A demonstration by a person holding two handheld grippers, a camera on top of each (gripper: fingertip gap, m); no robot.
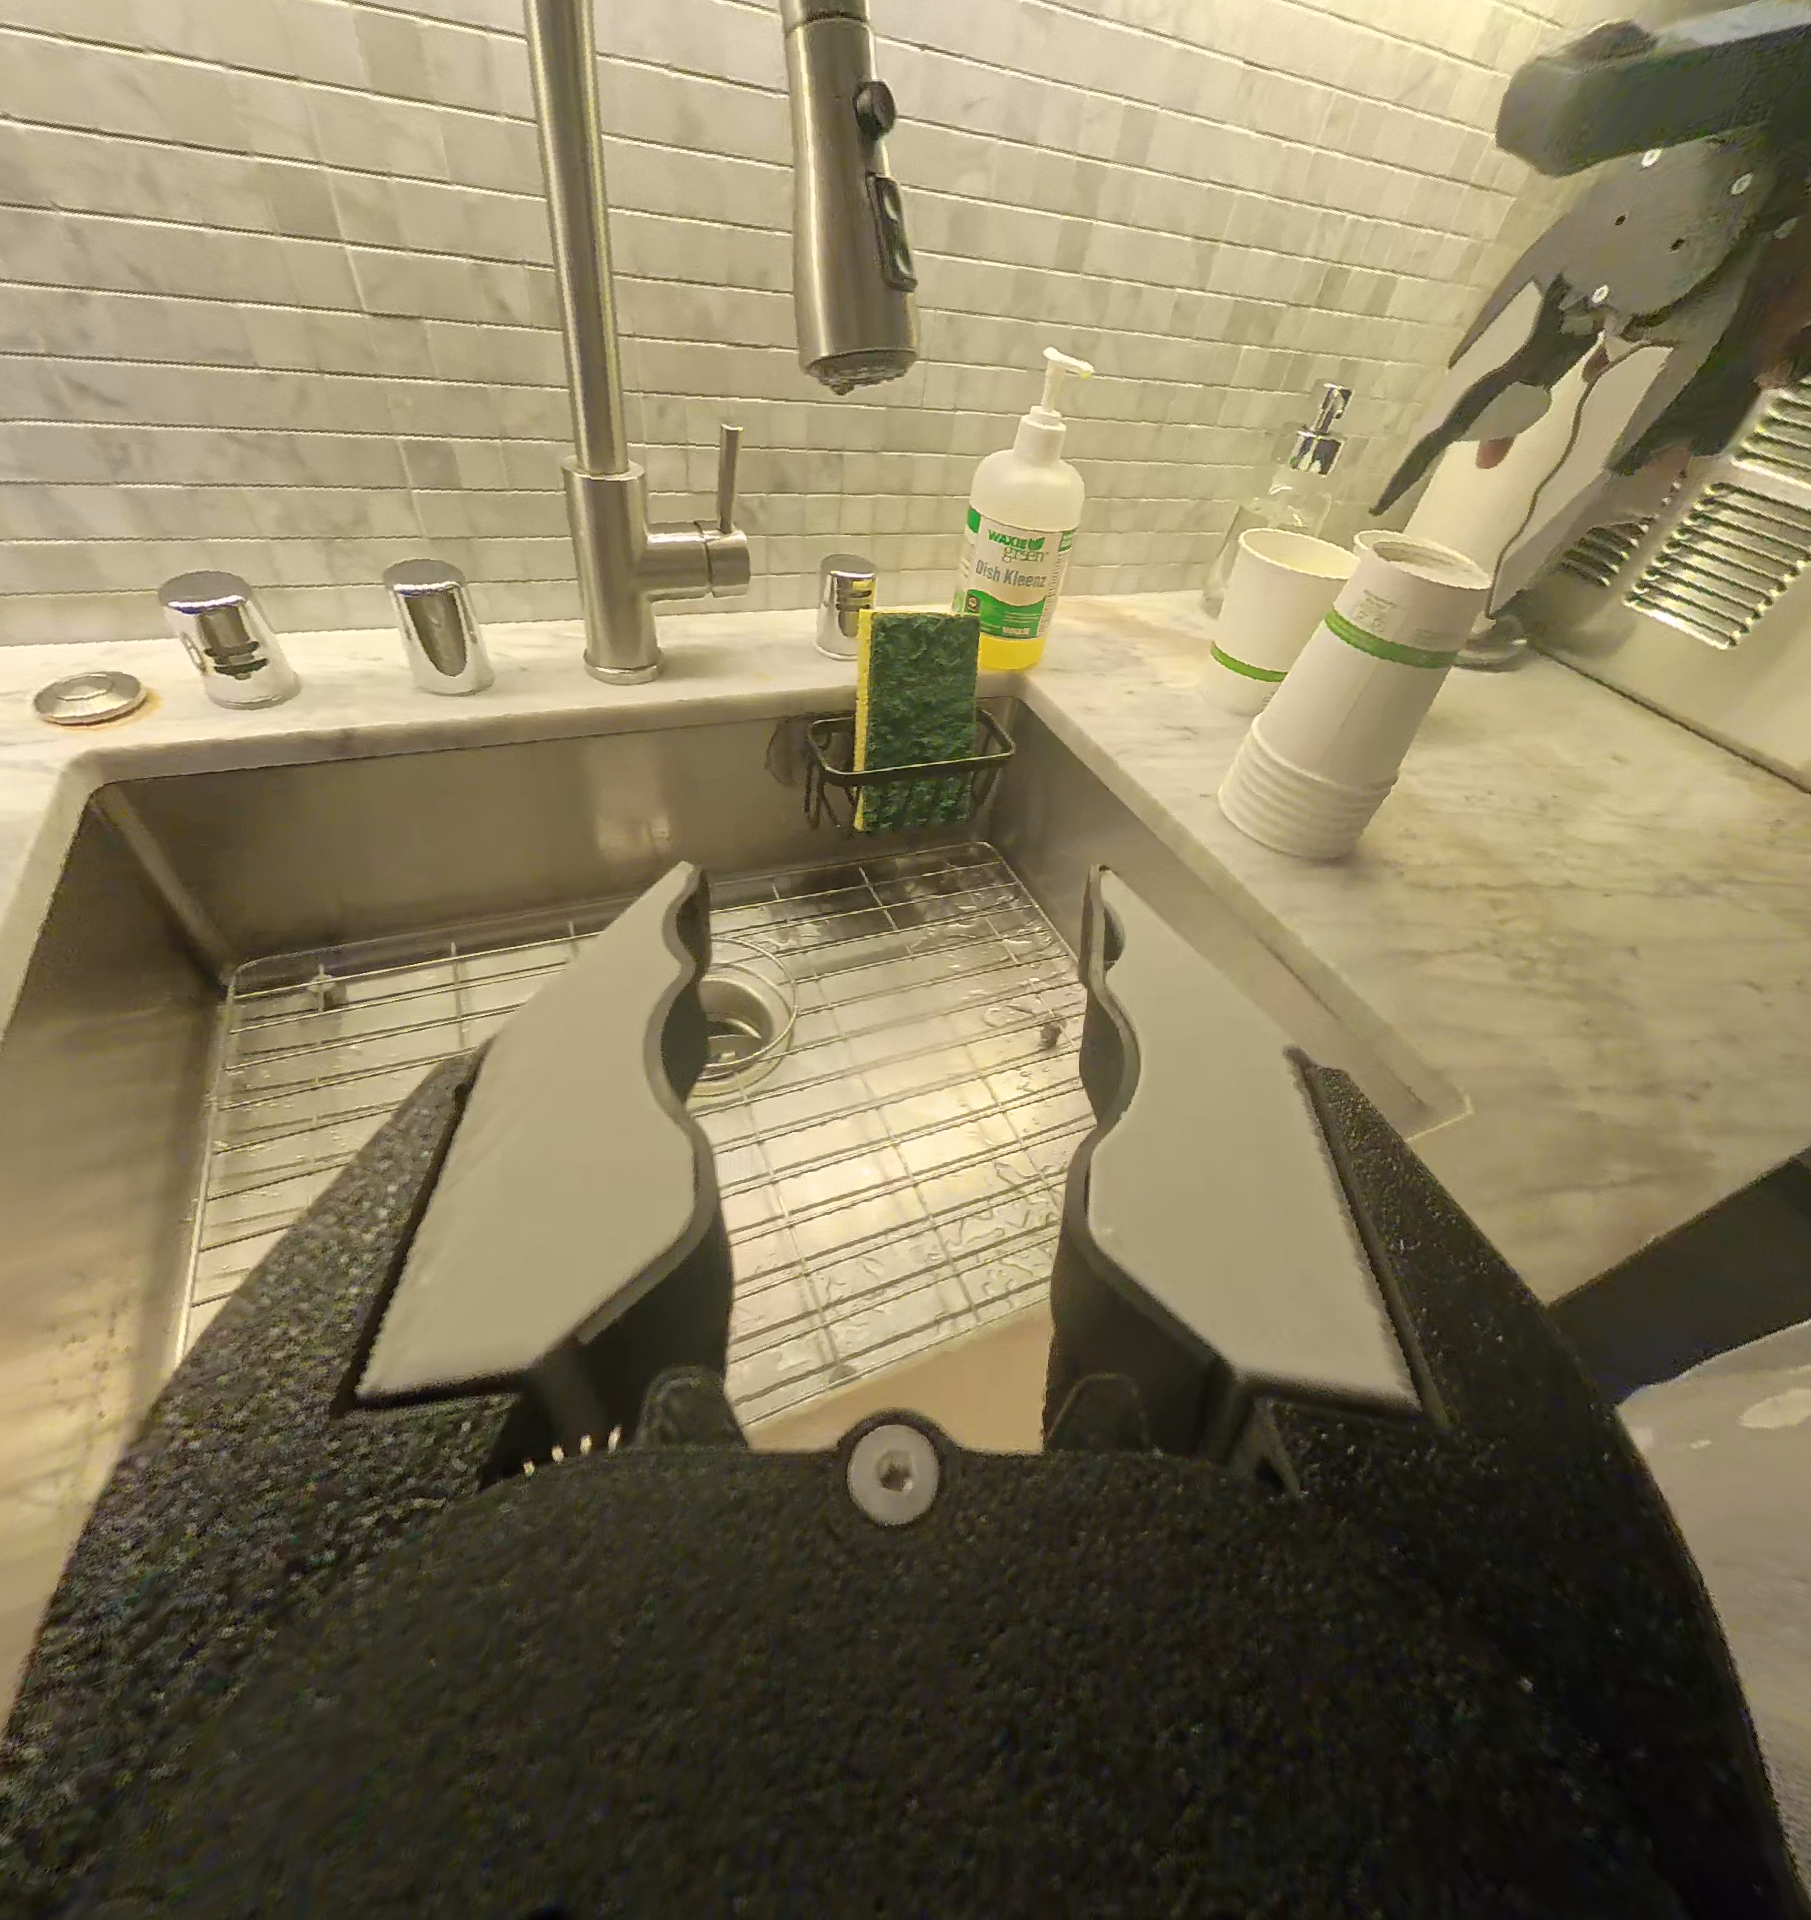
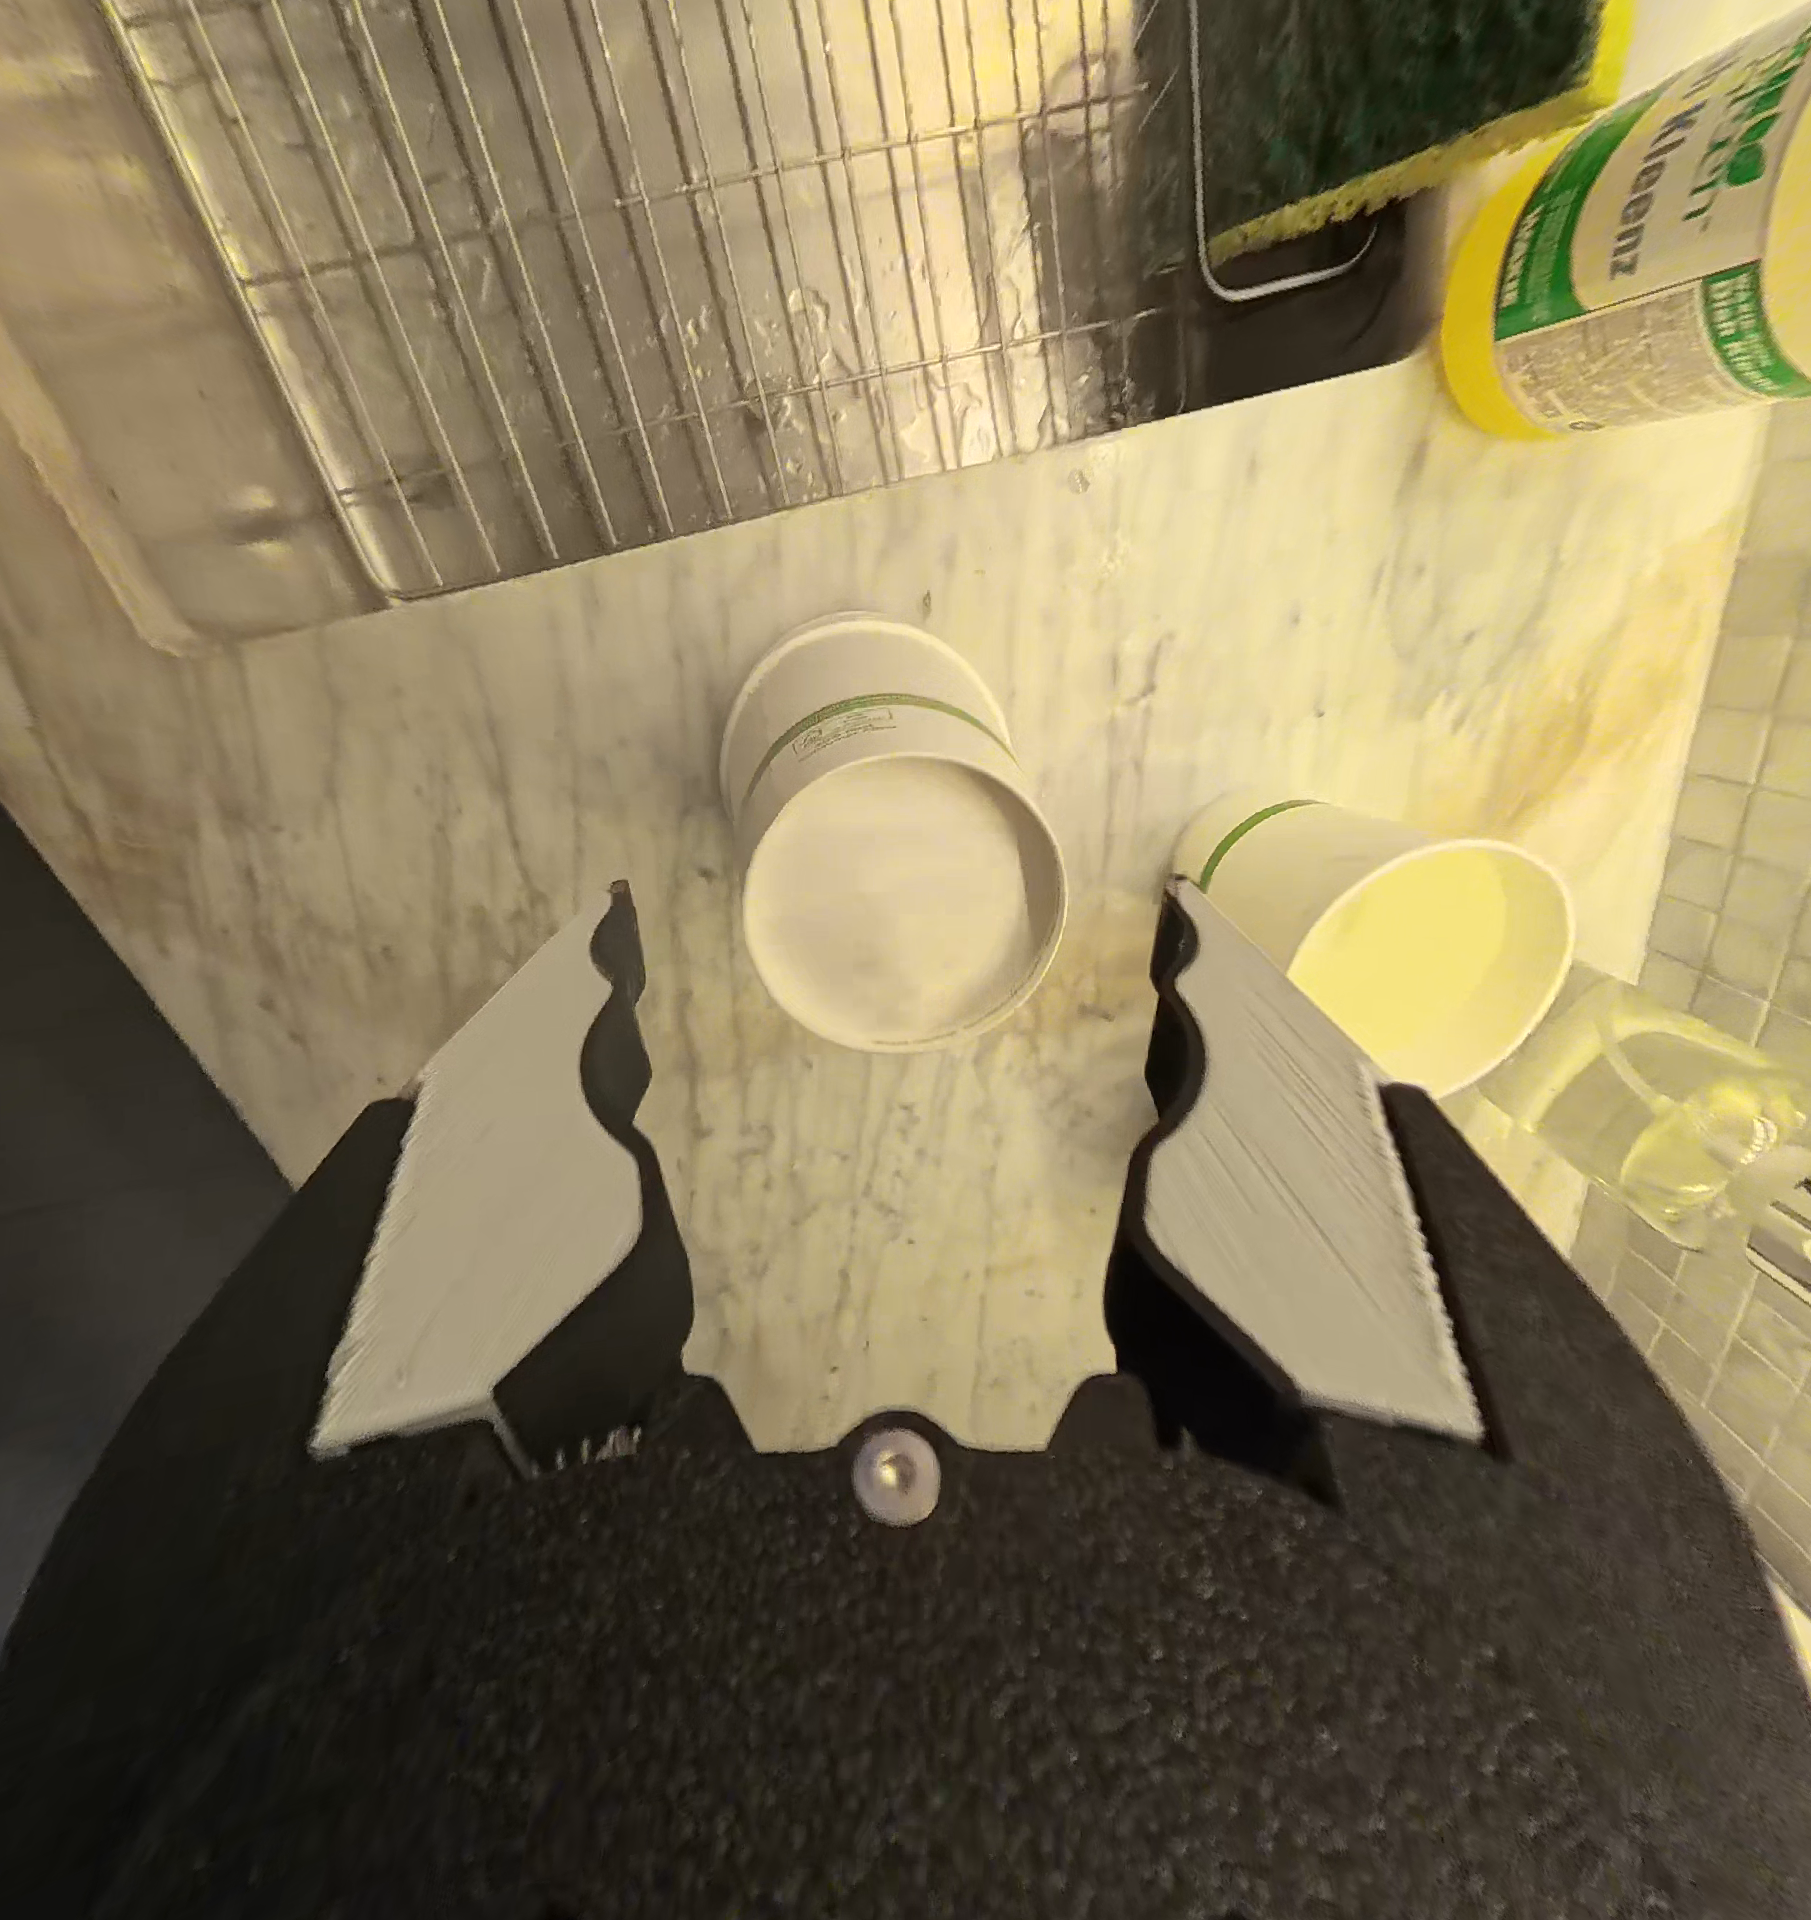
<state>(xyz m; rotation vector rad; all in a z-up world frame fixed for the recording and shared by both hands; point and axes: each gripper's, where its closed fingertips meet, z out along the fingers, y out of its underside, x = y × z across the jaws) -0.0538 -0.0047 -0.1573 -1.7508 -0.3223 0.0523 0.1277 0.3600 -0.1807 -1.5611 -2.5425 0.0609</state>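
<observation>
The left gripper (image 1: 896, 914) hangs over the sink (image 1: 142, 883), jaws wide and empty, with the wire grid (image 1: 880, 1164) and drain (image 1: 740, 1013) below. The sponge (image 1: 916, 717) stands in its caddy at 12 o'clock; the soap bottle (image 1: 1020, 551) sits just past it. The right gripper (image 2: 896, 904) looks down on the counter (image 2: 413, 831), jaws wide, holding nothing. The upturned cup stack (image 2: 901, 904) lies nearest, at its 12 o'clock between the fingertips, untouched. A single upright cup (image 2: 1400, 935) stands at 2 o'clock, just beside the right finger
</observation>
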